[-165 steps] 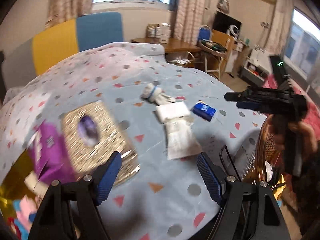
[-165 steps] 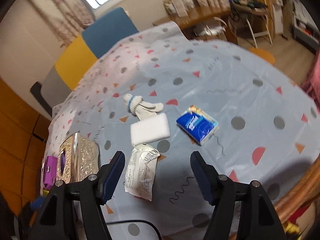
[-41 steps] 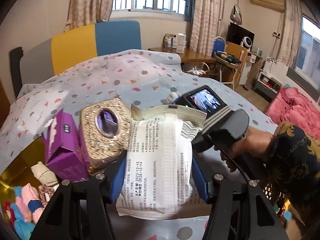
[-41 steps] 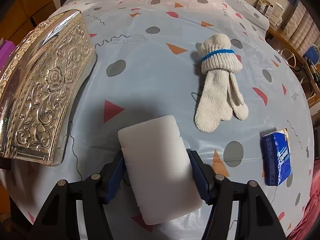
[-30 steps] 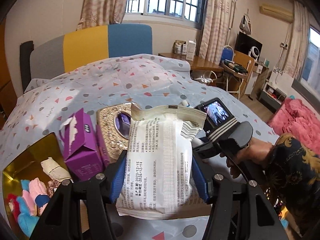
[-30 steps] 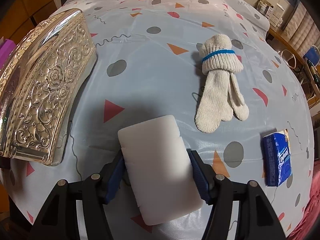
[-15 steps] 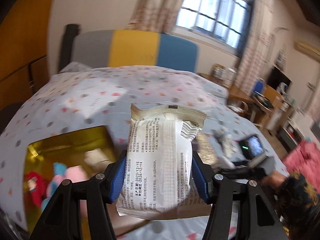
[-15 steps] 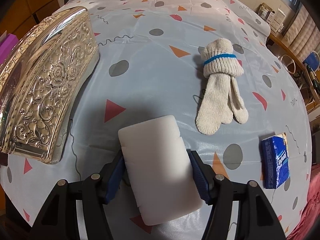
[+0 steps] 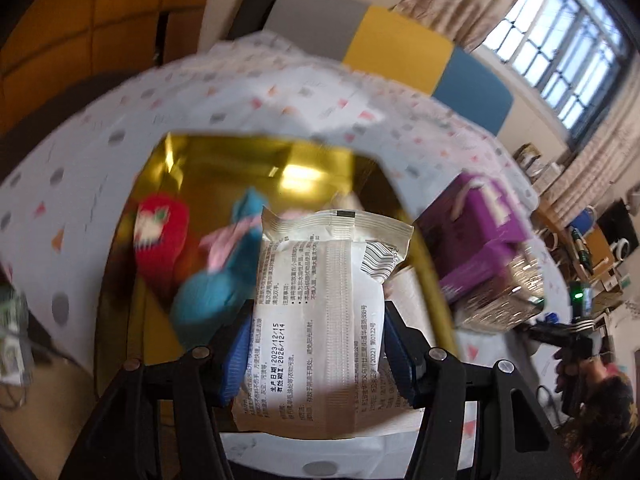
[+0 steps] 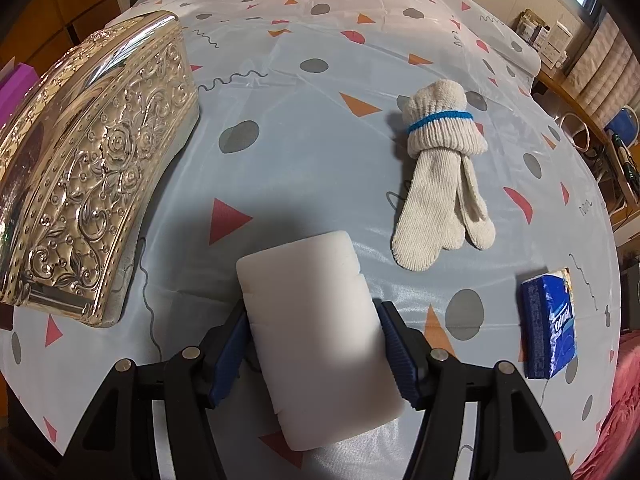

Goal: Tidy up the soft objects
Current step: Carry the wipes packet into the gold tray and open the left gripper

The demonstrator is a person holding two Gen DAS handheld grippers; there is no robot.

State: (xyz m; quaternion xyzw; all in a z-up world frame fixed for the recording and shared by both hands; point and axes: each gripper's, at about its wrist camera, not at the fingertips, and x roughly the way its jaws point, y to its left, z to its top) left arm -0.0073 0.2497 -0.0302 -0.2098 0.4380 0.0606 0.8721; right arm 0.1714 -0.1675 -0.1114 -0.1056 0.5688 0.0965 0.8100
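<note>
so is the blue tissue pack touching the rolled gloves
No, the blue tissue pack lies apart from the rolled gloves, with bare tablecloth between them.

The left gripper is clamping a white printed packet between its blue pads, holding it upright over the near edge of a gold box. Blurred soft toys are lying inside the box: a red one toward its left side and a blue-and-pink one beside the packet. A purple carton is sitting just past the box's right edge on the spotted tablecloth, with an embossed gold tissue case touching it.
</note>
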